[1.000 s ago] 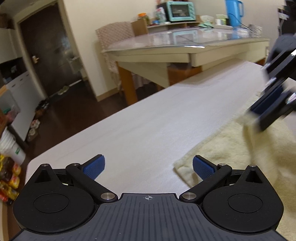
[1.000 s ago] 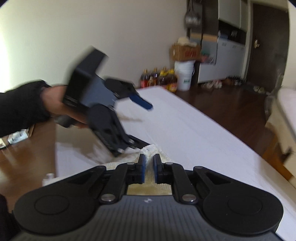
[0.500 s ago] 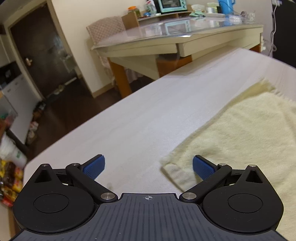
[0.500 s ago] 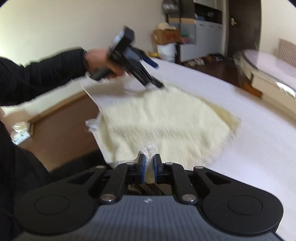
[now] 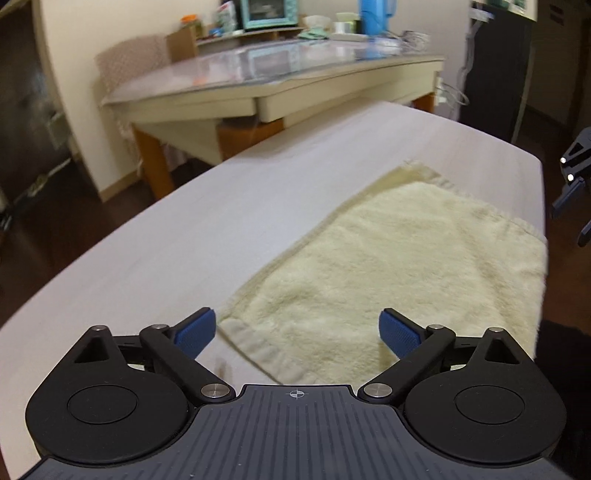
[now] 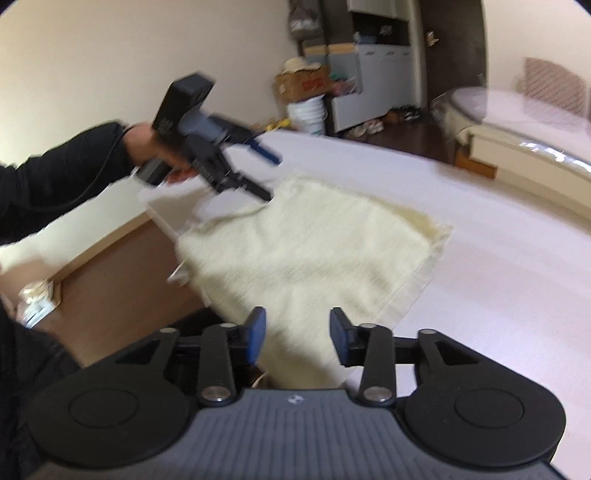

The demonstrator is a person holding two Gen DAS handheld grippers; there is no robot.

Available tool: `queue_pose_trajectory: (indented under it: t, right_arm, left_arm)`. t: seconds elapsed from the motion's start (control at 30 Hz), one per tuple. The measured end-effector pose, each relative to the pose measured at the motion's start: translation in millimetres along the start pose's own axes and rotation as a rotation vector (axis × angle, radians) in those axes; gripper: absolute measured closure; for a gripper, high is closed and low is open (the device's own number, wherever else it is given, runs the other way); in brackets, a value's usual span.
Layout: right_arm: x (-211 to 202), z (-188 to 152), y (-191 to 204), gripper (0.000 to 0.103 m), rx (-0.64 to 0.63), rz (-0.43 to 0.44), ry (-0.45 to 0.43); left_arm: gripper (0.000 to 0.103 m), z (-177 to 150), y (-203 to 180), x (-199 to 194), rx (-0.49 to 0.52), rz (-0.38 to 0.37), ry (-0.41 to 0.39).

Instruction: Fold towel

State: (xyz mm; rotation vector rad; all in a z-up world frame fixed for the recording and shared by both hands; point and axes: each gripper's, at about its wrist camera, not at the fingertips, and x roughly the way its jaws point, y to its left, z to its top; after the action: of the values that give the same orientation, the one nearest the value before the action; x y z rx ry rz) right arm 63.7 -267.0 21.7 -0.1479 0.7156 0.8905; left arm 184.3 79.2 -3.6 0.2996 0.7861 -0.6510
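Note:
A cream towel (image 5: 399,266) lies spread flat on the white table (image 5: 207,236), one side reaching the table's edge. My left gripper (image 5: 295,332) is open and empty, just above the towel's near corner. It also shows in the right wrist view (image 6: 264,175), open above the towel's far corner. My right gripper (image 6: 297,338) is open and empty over the towel (image 6: 314,258) near its edge. In the left wrist view only a part of the right gripper (image 5: 572,184) shows at the right border.
A second table (image 5: 280,85) with a glass top, a toaster oven (image 5: 269,13) and a blue kettle (image 5: 376,14) stands behind. A white bucket (image 6: 308,116) and a cardboard box (image 6: 303,83) sit by the far wall. Wooden floor lies beside the table.
My right gripper has opened and let go of the towel corner, and the towel now lies flat. My left gripper has moved over the towel's opposite corner.

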Motion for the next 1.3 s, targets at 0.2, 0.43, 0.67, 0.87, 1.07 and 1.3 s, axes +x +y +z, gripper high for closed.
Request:
queue_pose_trajectory:
  t: [0.2, 0.43, 0.67, 0.87, 1.07, 1.3]
  right_arm:
    - [15.7, 19.3, -36.2, 0.059, 0.072, -0.092, -0.048]
    - [46.4, 33.9, -72.9, 0.055, 0.113, -0.118, -0.024]
    - [77.5, 44.4, -95.6, 0.055, 0.181, -0.110, -0.011]
    - [97.6, 52.8, -106.6, 0.084, 0.204, -0.087, 0.018]
    - [92.0, 60.1, -108.9, 0.088, 0.195, -0.095, -0.035]
    - [99.6, 86.1, -121.2, 0.088, 0.149, -0.135, -0.058]
  left_arm:
    - [0.041, 4.4, 32.5, 13.0, -0.124, -0.030, 0.027]
    - [0.074, 6.2, 45.8, 16.8, -0.126, -0.079, 0.043]
    - [0.089, 3.6, 44.7, 15.3, -0.096, -0.096, 0.026]
    - [0.097, 1.6, 44.0, 10.8, -0.098, -0.085, 0.007]
    - [0.098, 6.7, 42.7, 4.0, -0.072, -0.051, -0.023]
    - [0.098, 23.3, 52.9, 15.7, -0.064, -0.021, -0.025]
